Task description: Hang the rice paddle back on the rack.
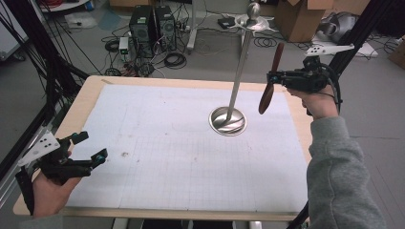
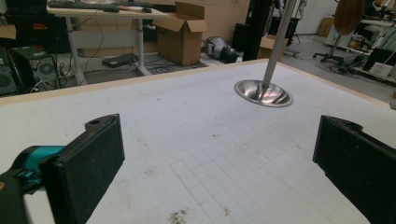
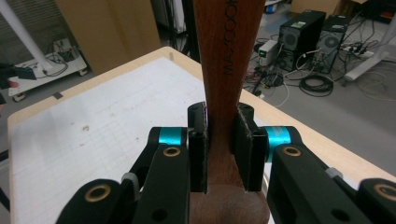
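At lower left of the high view, my left gripper [image 1: 86,147] idles with jaws apart over the white mat [image 1: 157,157]. Centre stands the steel stand [image 1: 239,71]. At upper right, my right gripper [image 1: 273,78] clamps the wooden utensil [image 1: 270,83]; I judge it could swing and topple that pole.

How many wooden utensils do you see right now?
1: a wooden utensil clamped in the right gripper, held in the air right of the metal stand. None visible elsewhere.
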The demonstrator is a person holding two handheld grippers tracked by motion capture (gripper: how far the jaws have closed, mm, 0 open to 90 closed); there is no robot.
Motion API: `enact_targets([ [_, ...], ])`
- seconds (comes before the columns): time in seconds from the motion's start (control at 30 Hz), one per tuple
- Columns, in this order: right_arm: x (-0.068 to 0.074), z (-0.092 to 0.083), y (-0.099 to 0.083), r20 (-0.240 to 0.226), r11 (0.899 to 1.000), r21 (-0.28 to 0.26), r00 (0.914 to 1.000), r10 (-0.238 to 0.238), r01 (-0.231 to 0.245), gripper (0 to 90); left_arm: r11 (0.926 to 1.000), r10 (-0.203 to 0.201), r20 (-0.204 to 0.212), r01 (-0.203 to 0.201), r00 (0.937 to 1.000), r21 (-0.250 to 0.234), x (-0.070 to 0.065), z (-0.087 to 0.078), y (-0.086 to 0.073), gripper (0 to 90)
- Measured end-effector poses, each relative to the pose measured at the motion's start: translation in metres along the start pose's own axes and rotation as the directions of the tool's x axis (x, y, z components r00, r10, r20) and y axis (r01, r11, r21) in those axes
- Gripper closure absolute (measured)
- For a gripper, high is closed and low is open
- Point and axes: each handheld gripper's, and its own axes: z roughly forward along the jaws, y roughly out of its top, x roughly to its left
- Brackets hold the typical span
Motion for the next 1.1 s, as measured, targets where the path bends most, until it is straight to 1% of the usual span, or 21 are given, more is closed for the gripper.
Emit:
enact_targets([
  [0.17,0.0,-0.001,0.006,-0.007,1.0,-0.008,1.0,-0.001,0.001,77.0,1.0,-0.004,-0.007,0.004,1.0,-0.009,0.001,-0.004,0.0,2.5],
  [0.23,-0.001,-0.003,0.011,0.001,1.0,-0.015,0.9999,-0.013,0.014,77.1,1.0,-0.006,-0.009,0.006,0.9999,-0.007,0.002,-0.004,-0.001,2.5],
  [0.33,-0.001,-0.006,0.016,0.002,1.0,-0.029,1.0,-0.003,0.003,77.1,1.0,-0.007,-0.012,0.006,0.9999,-0.007,0.002,-0.005,-0.001,2.5],
  [0.37,-0.002,-0.006,0.018,0.004,1.0,-0.03,1.0,-0.009,0.009,77.1,0.9999,-0.009,-0.011,0.009,0.9999,-0.008,0.002,-0.005,-0.001,2.5],
  [0.43,-0.002,-0.006,0.02,0.009,1.0,-0.028,1.0,-0.003,0.004,77.1,1.0,-0.006,-0.012,0.006,0.9999,-0.007,0.003,-0.006,-0.001,2.5],
  [0.5,-0.003,-0.006,0.023,0.006,0.999,-0.037,1.0,-0.007,0.007,77.1,1.0,-0.002,-0.022,0.002,0.9998,0.0,0.004,-0.006,-0.002,2.5],
  [0.53,-0.002,-0.006,0.024,0.005,1.0,-0.031,1.0,0.0,0.0,77.1,1.0,-0.006,-0.024,0.006,0.9997,0.001,0.004,-0.007,-0.002,2.5],
  [0.63,-0.001,-0.006,0.028,-0.001,0.999,-0.036,1.0,-0.005,0.004,77.0,1.0,-0.008,-0.028,0.007,0.9996,-0.003,0.006,-0.008,-0.002,2.5],
  [0.73,-0.001,-0.005,0.03,0.004,0.999,-0.033,1.0,-0.004,0.004,77.1,0.9999,-0.008,-0.028,0.008,0.9996,-0.007,0.006,-0.009,-0.002,2.5],
  [0.87,-0.003,-0.004,0.03,0.007,0.999,-0.041,0.9999,0.012,-0.012,77.1,1.0,-0.008,-0.034,0.008,0.9994,-0.006,0.007,-0.009,-0.003,2.5],
  [0.93,-0.003,-0.003,0.03,0.013,0.999,-0.045,0.9999,0.012,-0.011,77.1,1.0,-0.007,-0.04,0.008,0.9992,0.006,0.008,-0.009,-0.005,2.5],
  [1.1,-0.004,0.0,0.032,0.007,0.999,-0.045,0.9999,0.013,-0.012,77.1,0.9999,-0.014,-0.045,0.014,0.9989,0.004,0.01,-0.01,-0.006,2.5],
])
